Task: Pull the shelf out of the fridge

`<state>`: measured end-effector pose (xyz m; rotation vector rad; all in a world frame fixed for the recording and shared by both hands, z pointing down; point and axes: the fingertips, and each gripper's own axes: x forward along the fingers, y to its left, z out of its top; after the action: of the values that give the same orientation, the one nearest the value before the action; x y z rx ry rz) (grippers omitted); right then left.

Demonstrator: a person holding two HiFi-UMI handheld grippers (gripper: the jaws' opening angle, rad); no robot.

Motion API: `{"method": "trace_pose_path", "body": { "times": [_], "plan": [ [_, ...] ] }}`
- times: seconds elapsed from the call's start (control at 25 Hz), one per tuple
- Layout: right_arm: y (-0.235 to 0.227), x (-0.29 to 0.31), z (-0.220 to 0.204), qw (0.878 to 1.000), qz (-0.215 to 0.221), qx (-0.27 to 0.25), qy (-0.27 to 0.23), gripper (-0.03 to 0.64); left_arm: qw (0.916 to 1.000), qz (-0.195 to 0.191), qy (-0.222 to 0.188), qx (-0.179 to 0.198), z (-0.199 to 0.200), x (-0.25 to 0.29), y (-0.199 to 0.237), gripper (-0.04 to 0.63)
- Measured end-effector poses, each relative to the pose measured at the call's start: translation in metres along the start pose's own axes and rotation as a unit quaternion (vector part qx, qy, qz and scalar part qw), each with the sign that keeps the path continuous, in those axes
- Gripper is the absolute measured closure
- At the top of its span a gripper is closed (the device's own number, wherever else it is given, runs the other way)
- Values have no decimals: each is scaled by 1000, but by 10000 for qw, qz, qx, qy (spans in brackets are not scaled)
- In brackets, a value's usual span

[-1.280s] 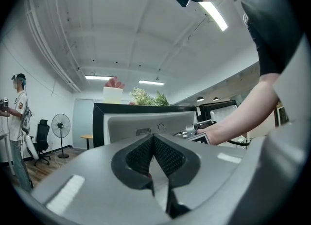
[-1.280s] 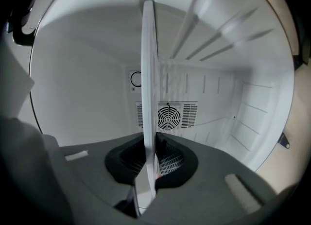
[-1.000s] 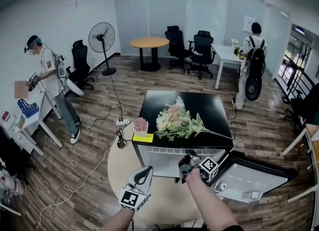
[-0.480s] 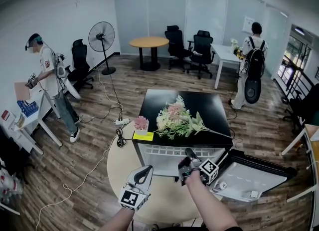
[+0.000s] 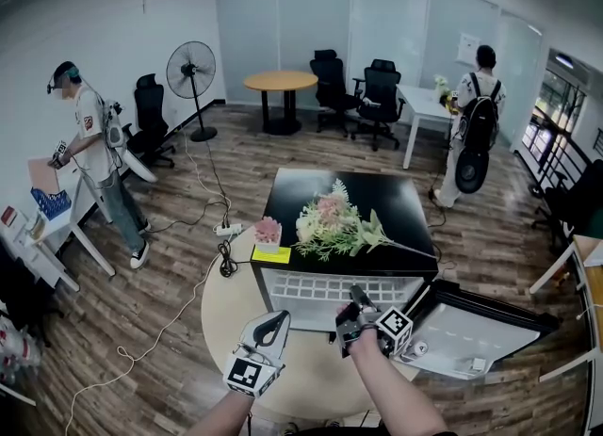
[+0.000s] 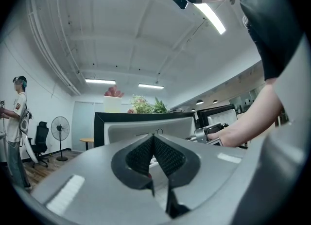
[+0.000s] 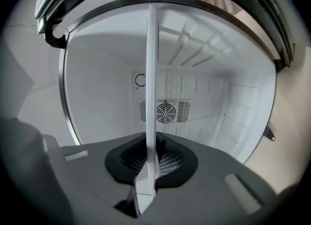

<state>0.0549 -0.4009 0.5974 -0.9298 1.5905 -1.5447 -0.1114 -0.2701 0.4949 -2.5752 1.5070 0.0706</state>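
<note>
One shelf (image 7: 151,73) clamped in right hand-held gripper (image 7: 148,161), fridge (image 5: 396,201) open

The fridge (image 5: 344,201) is glossy black on top and white inside. Its shelf (image 5: 330,287) is a white lattice, and edge-on it shows as a plain white strip between the black, finely ribbed pads (image 7: 171,163) of the right tongs (image 5: 357,295). On the black top lie a bouquet (image 5: 334,227) of pale pink and cream blooms with green leaves and a yellow note (image 5: 270,257). The left tongs (image 5: 272,324) and the right are grey, each with a cube of black-and-white square markers, above a brown plank floor (image 5: 170,302).
</note>
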Motion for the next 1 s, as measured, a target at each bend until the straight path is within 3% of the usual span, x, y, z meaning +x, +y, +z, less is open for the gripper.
{"method": "trace_pose_path", "body": {
  "times": [1.0],
  "plan": [
    [-4, -50, -23, 9997, -222, -44, -103, 580, 9999, -102, -90, 1, 11, -15, 1, 595]
  ]
}}
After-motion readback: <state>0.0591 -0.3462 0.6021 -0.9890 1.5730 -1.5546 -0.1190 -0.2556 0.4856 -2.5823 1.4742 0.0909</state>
